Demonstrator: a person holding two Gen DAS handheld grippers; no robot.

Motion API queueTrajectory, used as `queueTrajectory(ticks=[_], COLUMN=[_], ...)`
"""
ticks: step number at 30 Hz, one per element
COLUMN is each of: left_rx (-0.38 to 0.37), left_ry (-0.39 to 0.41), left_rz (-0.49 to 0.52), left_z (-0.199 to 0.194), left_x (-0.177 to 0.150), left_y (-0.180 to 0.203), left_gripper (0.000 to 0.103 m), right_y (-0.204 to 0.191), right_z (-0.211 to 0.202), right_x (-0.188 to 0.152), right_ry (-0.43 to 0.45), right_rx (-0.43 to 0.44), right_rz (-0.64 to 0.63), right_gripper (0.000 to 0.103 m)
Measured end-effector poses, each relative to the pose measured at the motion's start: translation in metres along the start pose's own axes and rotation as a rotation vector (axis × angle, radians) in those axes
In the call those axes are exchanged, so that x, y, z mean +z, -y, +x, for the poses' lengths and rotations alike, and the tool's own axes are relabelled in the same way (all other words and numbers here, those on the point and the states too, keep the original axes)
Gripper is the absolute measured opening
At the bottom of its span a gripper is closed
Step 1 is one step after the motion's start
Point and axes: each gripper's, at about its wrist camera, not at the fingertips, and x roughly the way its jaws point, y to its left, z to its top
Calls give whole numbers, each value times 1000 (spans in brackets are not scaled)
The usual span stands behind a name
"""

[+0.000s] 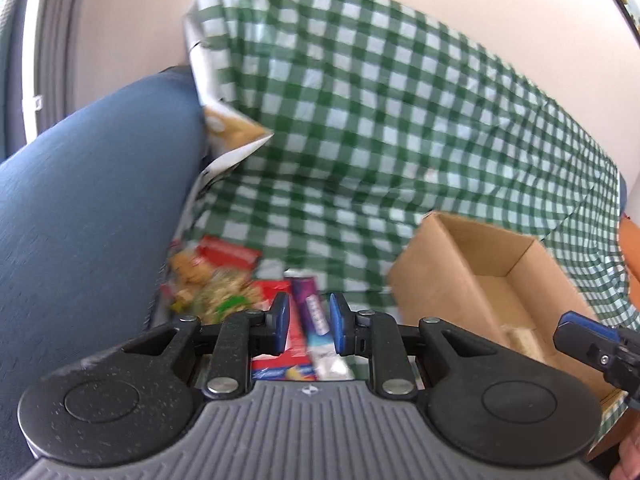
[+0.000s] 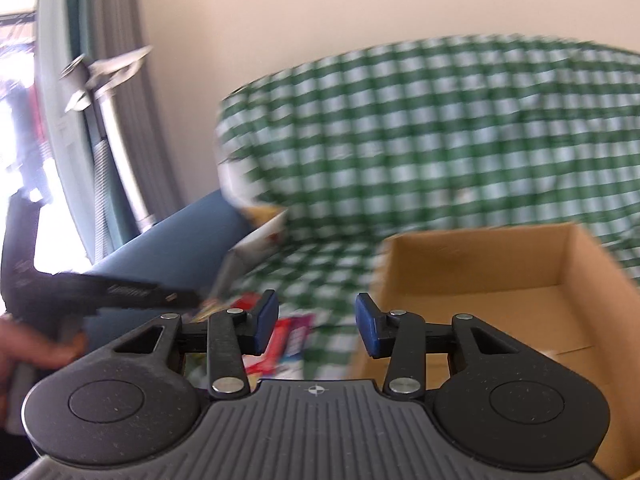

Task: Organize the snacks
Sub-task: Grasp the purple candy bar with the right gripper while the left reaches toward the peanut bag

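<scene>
Blue pads of the left gripper [image 1: 307, 322] stand narrowly apart above a purple snack stick [image 1: 313, 312], apparently not pinching it. It lies on the checked cloth [image 1: 360, 120] beside a red packet [image 1: 280, 320], long axis pointing away from the camera. Right gripper [image 2: 316, 322] hangs half spread, empty, near the cardboard box [image 2: 480, 272]. Judged step: picking; next, lower and close across the stick's width.

Looks like a home living room: blue sofa [image 1: 92, 208] draped with a green checked cloth [image 1: 360, 128], plain cream wall [image 1: 132, 28] behind, curtain [image 2: 116, 128] with metal tieback at a bright window [image 2: 16, 92] on the left. Snack packets [image 1: 224, 280] and a cardboard box [image 1: 472, 276] lying on the cloth.
</scene>
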Motion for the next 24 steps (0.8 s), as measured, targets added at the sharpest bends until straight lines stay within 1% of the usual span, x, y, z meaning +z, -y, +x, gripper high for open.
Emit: queueTrajectory(ticks=[2, 6, 9, 14, 16, 19, 20, 21, 22, 23, 24], left_rx=[22, 40, 59, 88, 100, 115, 116, 119, 127, 135, 139], left_ry=[-32, -24, -27, -38, -38, -43, -44, -45, -44, -44, -45], left_rz=[11, 1, -9, -22, -27, -34, -35, -34, -28, -22, -19], left_z=[7, 12, 18, 30, 33, 38, 39, 40, 42, 43, 45], left_x=[-6, -4, -4, -2, -2, 0, 0, 0, 0, 0, 0], left_y=[-8, -19, -23, -29, -31, -33, -33, -33, -32, -32, -32], left_gripper=[23, 23, 23, 24, 26, 28, 32, 39, 42, 45, 45], right_y=[-16, -41, -56, -71, -75, -75, -74, -72, -70, -70, -69], right_z=[12, 39, 60, 90, 101, 114, 119, 125, 129, 135, 138], right_x=[-4, -15, -25, -41, -47, -55, -57, -59, -62, -66, -69], right_ry=[-28, -96, -175, -283, -328, -395, -417, -443, -473, -498, -518], right_rx=[36, 81, 68, 59, 60, 59, 57, 52, 45, 40, 34], right_rz=[-7, -19, -47, -70, -60, -8, 13, 32, 47, 59, 68], right_gripper=[45, 44, 44, 44, 44, 46, 47, 52, 59, 60, 60])
